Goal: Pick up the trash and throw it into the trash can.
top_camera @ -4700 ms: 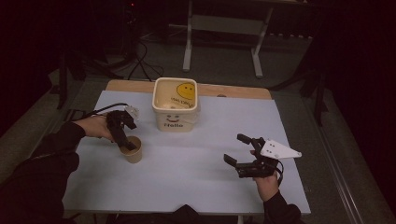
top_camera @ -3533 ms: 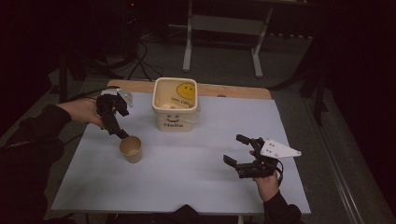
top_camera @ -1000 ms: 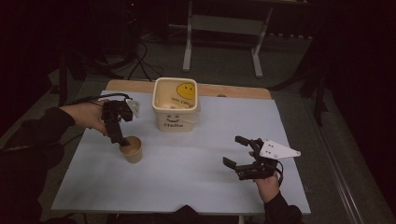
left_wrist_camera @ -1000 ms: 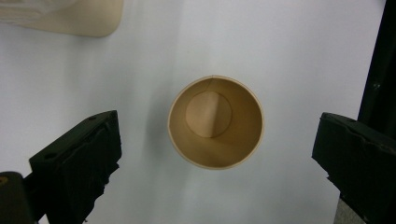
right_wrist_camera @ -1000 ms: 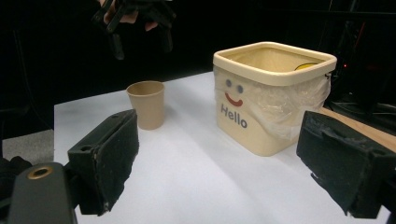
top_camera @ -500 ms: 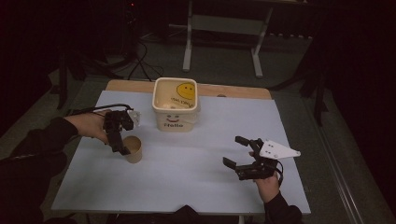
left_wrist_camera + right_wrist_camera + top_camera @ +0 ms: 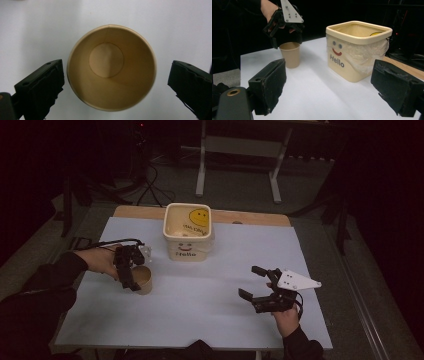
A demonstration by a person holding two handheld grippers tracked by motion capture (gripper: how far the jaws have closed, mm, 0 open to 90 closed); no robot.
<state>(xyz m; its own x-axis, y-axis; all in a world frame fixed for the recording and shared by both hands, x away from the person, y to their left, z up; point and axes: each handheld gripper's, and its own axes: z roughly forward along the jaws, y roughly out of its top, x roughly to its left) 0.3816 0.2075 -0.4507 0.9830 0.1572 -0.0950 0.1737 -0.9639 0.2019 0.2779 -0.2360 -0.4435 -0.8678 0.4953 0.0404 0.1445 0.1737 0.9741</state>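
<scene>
- The paper cup [image 7: 142, 279] stands upright on the white table [image 7: 200, 320], close to the table's left edge and about midway between its near and far edges.
- The left gripper [image 7: 128, 276] hangs directly over the cup, pointing down; the person's left hand [image 7: 102, 262] holds it from the left edge side.
- In the left gripper view the jaws stand wide apart, one on each side of the cup's rim [image 7: 111, 67], and neither seems to touch it, though the dim light makes that hard to confirm.
- That view looks straight down into the cup, which appears empty, with its round bottom showing.
- The cream tub [image 7: 187, 231] with a smiley face and the word "Hello" sits near the table's far edge, a little left of centre, and has a thin plastic liner.
- The cup is near the tub, toward the left edge and closer to the person, and apart from it.
- The right gripper [image 7: 259, 289] is held near the table's near right corner, well apart from cup and tub, with its jaws spread open and nothing between them.
</scene>
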